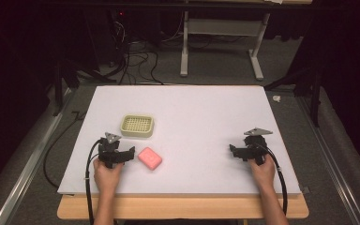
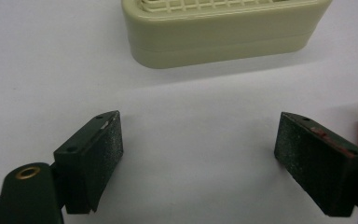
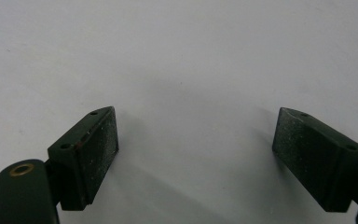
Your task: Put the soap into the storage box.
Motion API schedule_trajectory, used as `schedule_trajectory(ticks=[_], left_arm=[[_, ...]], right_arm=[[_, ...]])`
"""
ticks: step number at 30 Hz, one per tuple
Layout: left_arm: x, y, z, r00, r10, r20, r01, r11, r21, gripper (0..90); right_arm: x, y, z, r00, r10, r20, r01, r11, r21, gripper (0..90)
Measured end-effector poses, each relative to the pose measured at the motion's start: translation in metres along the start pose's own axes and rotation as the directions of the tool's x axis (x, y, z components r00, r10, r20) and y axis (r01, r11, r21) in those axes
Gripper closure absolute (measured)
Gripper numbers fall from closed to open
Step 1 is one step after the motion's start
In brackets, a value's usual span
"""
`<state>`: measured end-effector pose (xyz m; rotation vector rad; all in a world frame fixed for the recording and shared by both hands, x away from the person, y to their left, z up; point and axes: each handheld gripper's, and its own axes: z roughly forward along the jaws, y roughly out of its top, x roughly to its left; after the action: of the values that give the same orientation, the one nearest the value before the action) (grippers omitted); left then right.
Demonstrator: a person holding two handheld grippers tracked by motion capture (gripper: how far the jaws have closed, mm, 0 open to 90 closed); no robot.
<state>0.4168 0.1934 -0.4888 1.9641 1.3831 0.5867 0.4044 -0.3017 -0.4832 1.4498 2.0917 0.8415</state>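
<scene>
Nothing is picked up yet, as I read it: the soap (image 1: 150,158) lies on the tabletop (image 1: 201,117) just at 3 o'clock of my left gripper (image 1: 122,156), whose jaws are spread and empty. The dish (image 1: 137,125) waits at 12 o'clock, empty. My right gripper (image 1: 238,152), jaws also spread, idles well apart. Plenty of bare room around; only the near edge is close.

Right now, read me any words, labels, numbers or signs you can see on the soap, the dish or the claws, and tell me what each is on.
No readable text.
Pink soap: plain, no lettering visible.
Cream soap dish: grid top and plain wall, unmarked.
Left claw and right claw: bare black pads, no labels.
</scene>
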Motion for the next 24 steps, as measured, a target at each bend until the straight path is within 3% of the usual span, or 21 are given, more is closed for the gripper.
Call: schedule_trajectory(ticks=[24], left_arm=[[0.0007, 0.0006, -0.0001, 1.0, -0.009, -0.003, 0.009, 1.0, 0.001, 15.4]], right_arm=[[0.0, 0.0001, 0.0, 1.0, 0.0, 0.0, 0.0, 1.0, 0.001, 14.8]])
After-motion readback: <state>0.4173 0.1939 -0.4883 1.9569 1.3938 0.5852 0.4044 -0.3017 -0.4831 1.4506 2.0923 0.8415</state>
